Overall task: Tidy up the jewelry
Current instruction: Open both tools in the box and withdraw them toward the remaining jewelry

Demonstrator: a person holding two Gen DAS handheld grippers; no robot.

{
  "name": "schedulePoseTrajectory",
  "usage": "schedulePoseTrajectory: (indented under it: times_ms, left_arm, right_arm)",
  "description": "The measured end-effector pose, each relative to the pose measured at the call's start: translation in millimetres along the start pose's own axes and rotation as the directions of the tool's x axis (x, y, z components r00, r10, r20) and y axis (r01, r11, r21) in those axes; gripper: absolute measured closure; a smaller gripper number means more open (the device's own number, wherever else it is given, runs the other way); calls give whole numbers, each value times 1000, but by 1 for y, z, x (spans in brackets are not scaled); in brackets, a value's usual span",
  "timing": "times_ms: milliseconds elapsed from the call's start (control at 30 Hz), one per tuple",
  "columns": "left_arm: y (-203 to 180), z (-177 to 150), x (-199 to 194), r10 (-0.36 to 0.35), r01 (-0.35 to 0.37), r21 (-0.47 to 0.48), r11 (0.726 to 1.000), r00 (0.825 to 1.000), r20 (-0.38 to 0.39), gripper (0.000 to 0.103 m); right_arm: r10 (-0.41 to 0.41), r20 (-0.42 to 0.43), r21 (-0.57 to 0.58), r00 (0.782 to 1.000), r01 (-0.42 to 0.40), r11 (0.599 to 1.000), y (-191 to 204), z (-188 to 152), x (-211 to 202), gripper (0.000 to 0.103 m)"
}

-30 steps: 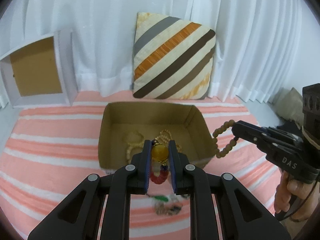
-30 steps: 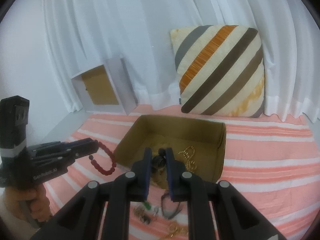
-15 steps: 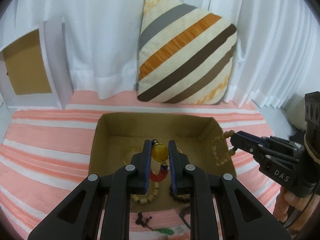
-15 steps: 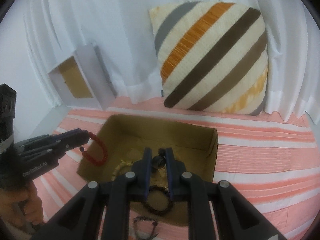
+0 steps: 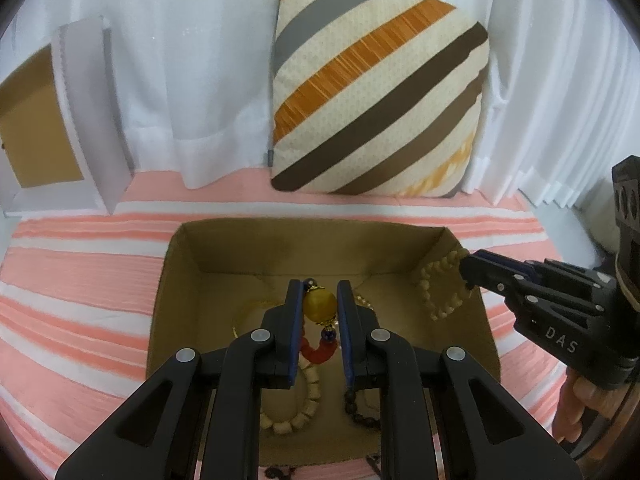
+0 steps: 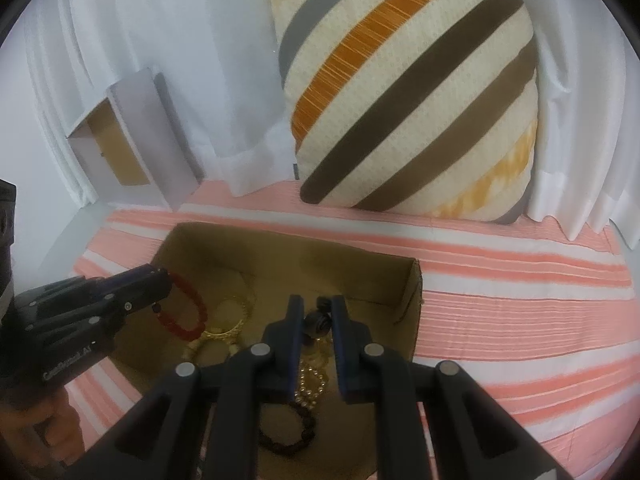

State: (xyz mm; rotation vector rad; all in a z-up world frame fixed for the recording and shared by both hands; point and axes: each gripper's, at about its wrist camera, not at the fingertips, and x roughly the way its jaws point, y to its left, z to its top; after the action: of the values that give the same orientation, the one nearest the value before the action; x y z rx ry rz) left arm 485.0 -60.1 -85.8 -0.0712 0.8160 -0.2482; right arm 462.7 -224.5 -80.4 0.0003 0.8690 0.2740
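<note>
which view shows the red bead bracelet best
The right wrist view: the red bead bracelet hangs as an open loop from the left gripper over the cardboard box. The left wrist view shows only its amber bead and a red arc between the jaws.

- The cardboard box is open on top; its four walls fence its inside.
- Bracelets clutter its floor.
- A striped pillow and curtain block the far side.
- The striped bedspread right of the box lies bare.

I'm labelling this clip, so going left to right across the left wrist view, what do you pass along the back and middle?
White box with brown inside → red bead bracelet held in the left gripper → striped pillow → tan bead bracelet → right gripper.
</note>
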Motion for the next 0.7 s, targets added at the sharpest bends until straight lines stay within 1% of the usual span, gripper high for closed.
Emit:
schedulePoseTrajectory:
  times_ms: [333, 367, 400, 433, 467, 500, 533, 600, 700]
  left_arm:
    - [-7, -3, 23, 9, -8, 29, 1000, 999, -42, 86]
    - [-7, -4, 24, 10, -9, 28, 1000, 999, -44, 82]
    - [-7, -5, 24, 7, -6, 25, 1000, 999, -42, 74]
    - [-7, -4, 23, 8, -7, 22, 1000, 999, -36, 50]
    - [-7, -5, 20, 19, -19, 21, 1000, 1000, -20, 29]
    - [-6, -5, 16, 34, -34, 22, 999, 999, 2, 22]
    - [-6, -6, 11, 41, -42, 24, 999, 999, 19, 16]
    - [-4, -8, 3, 30, -31, 23, 999, 999, 27, 15]
    - [0, -15, -13, 25, -26, 25, 999, 999, 37, 15]
  right_arm:
    - [-33, -25, 26, 999, 33, 999, -16, -4, 21, 88]
    - [-38, -26, 27, 999, 38, 999, -17, -3, 21, 87]
    - [-51, -23, 27, 998, 52, 998, -19, -4, 21, 76]
    - [-64, -14, 30, 998, 64, 997, -21, -4, 18, 67]
    - [-76, -2, 36, 997, 76, 996, -22, -4, 16, 53]
    - [-83, 10, 40, 997, 82, 996, -24, -5, 12, 46]
    - [-84, 17, 43, 996, 83, 996, -26, -5, 8, 46]
    - [-82, 28, 51, 996, 81, 995, -30, -9, 0, 46]
    - [-96, 66, 56, 993, 92, 994, -27, -23, -21, 46]
